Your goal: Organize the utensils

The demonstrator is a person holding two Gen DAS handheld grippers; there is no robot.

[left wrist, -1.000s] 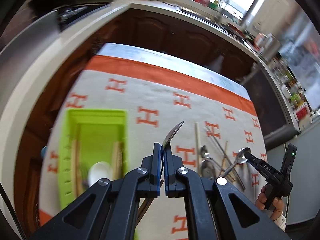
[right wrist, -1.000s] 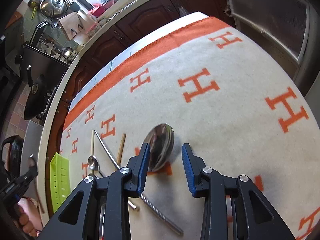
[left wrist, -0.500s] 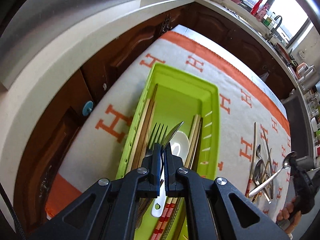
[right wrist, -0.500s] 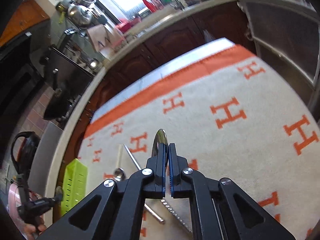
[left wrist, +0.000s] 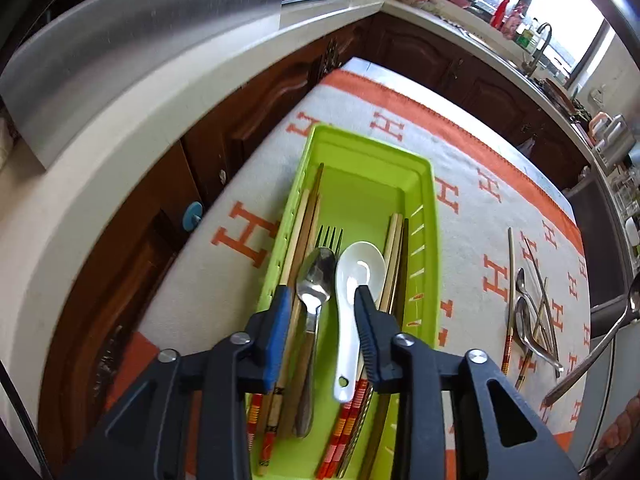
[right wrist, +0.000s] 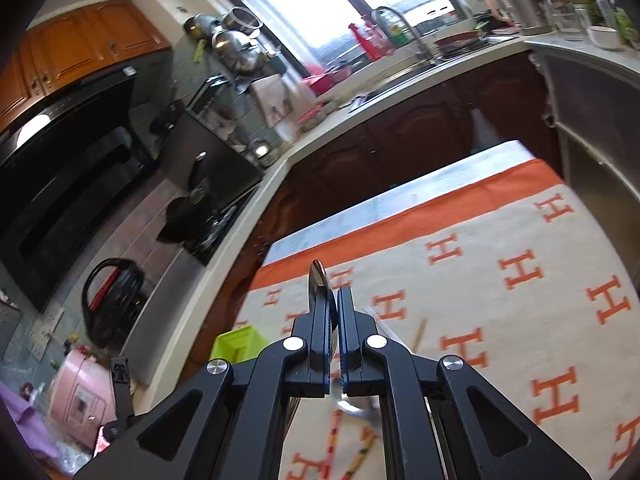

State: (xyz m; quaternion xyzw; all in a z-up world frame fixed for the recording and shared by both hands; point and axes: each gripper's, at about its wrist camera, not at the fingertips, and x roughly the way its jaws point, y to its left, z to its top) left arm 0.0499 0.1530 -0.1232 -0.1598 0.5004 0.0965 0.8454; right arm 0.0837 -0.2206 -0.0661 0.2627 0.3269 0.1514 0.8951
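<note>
The left gripper [left wrist: 322, 328] hangs over the green tray [left wrist: 434, 216], and its fingers [left wrist: 279, 320], pinched tight on a metal spoon [left wrist: 316, 280] a moment ago, are now opening. They are spread with nothing pressed between them. The spoon has dropped out and lies in the tray on top of a fork [left wrist: 330, 234], bowl toward the far end, just left of the white ceramic spoon [left wrist: 356, 280] and between the two bundles of chopsticks [left wrist: 394, 264]. That one looks delivered.

The right gripper [right wrist: 334, 316] has changed the other way. Its fingers [right wrist: 347, 320], which stood spread around a large spoon [right wrist: 316, 278] lying on the cloth [right wrist: 500, 320], are now pressed together on it, with the bowl's thin edge sticking out past the tips. The spoon has come up off the tabletop; in the left wrist view it shows at the far right [left wrist: 592, 348], slanting in the air.

The loose pile [left wrist: 532, 320] of spoons and chopsticks stays on the cloth, right of the tray and well apart from it. So one utensil is stowed, one is probably on its way to the tray, and several remain to be cleared.
</note>
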